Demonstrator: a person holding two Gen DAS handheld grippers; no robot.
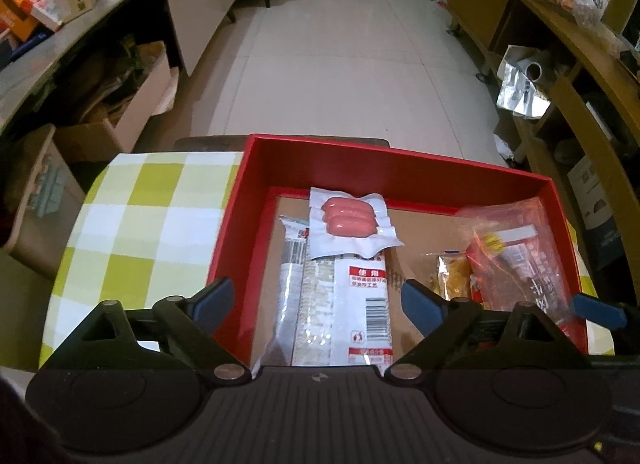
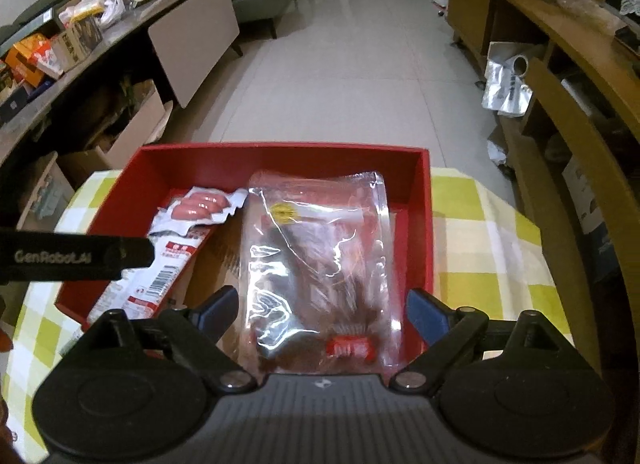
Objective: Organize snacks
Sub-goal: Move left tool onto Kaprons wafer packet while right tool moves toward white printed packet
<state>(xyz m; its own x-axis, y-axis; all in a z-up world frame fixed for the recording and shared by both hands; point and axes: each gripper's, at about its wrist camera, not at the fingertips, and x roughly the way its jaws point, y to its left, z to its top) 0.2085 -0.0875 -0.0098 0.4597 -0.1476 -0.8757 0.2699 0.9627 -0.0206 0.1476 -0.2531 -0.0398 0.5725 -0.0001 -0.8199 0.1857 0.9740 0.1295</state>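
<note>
Both tools are hanging spread wide and empty over the red box (image 2: 424, 223) on the checked tabletop (image 1: 132, 223): our right tool (image 2: 322, 310) is straddling the clear bag (image 2: 320, 256) lying flat in the box right under it, while our left tool (image 1: 316, 300) is hovering above the long white packet (image 1: 344, 304), with the sausage pack (image 1: 346, 219) just ahead on the packet's far end. We are judging the bag light, limp and slippery, so we are favouring a pinch on its sealed near edge.
</note>
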